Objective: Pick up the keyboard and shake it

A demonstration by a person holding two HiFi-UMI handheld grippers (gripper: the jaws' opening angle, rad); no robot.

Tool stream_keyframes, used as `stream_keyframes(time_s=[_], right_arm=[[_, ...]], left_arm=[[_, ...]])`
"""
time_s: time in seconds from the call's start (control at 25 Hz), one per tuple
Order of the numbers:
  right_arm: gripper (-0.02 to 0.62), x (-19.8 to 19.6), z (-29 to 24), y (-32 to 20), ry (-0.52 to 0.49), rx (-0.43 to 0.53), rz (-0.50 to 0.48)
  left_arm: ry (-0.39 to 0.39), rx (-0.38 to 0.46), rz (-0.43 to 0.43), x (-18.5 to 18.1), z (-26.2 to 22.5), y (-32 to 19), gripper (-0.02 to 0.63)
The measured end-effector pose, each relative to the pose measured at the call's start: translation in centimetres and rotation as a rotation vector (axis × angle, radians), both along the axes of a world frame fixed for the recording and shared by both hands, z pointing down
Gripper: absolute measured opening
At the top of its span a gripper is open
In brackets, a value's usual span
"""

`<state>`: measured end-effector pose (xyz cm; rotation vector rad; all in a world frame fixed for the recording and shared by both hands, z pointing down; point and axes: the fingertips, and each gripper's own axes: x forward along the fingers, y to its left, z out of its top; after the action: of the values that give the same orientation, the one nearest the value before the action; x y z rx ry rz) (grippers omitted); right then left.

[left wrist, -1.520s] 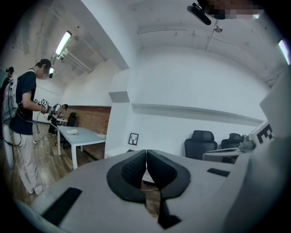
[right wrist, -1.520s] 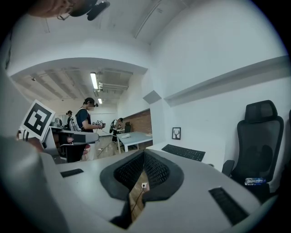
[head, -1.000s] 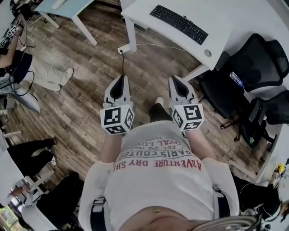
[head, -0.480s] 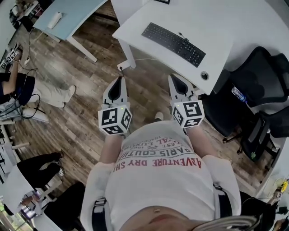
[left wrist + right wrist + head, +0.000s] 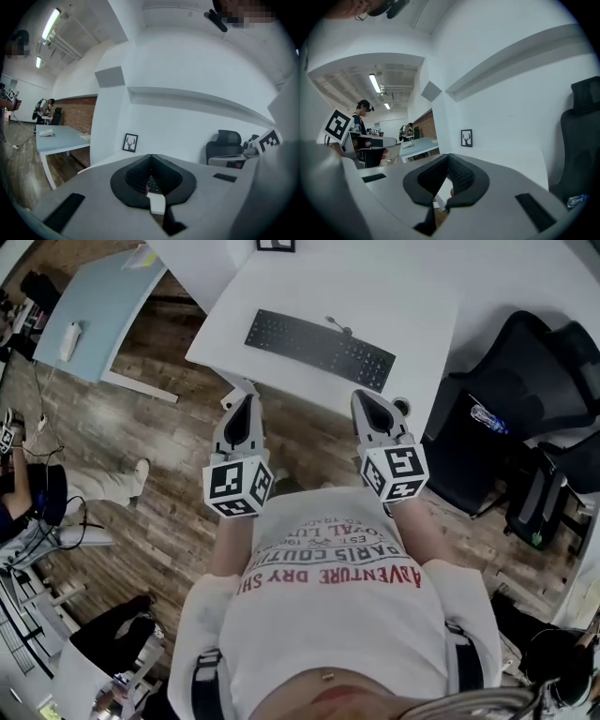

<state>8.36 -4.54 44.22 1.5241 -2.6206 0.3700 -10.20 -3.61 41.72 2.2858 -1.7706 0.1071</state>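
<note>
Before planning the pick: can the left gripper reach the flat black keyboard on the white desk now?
Probably yes: nothing stands between the left gripper and the flat black keyboard on the white desk, though its shut jaws must open first.

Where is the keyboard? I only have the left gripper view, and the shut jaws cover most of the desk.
Observer: The head view shows the black keyboard lying flat on the white desk, ahead of the person.
Operator: Is the right hand-held gripper holding anything?
Observer: No, the right hand-held gripper is shut with nothing between its jaws.
Operator: Is either one touching the keyboard?
Observer: No; from above, the left hand-held gripper also sits apart from it.
</note>
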Motion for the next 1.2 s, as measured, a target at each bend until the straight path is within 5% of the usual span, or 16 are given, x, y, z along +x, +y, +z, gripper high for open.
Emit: stream_keyframes(time_s=[0.44, 0.84, 1.2], right_arm=[[0.025, 3.5, 1.5, -9.2, 0.021, -0.050, 0.303], [0.025, 2.2, 5.3, -15.3, -0.009, -0.190, 0.536], [0.026, 1.8, 10.5, -17.4, 0.015, -0.312, 0.524]], left_arm=[[0.035, -0.055, 0.330, 3.8, 2.2, -15.0, 0.025], [0.008, -0.197, 0.642, 3.5, 7.5, -24.3, 0.026], [0.028, -0.296, 0.623, 2.6, 12.5, -27.0, 0.026]])
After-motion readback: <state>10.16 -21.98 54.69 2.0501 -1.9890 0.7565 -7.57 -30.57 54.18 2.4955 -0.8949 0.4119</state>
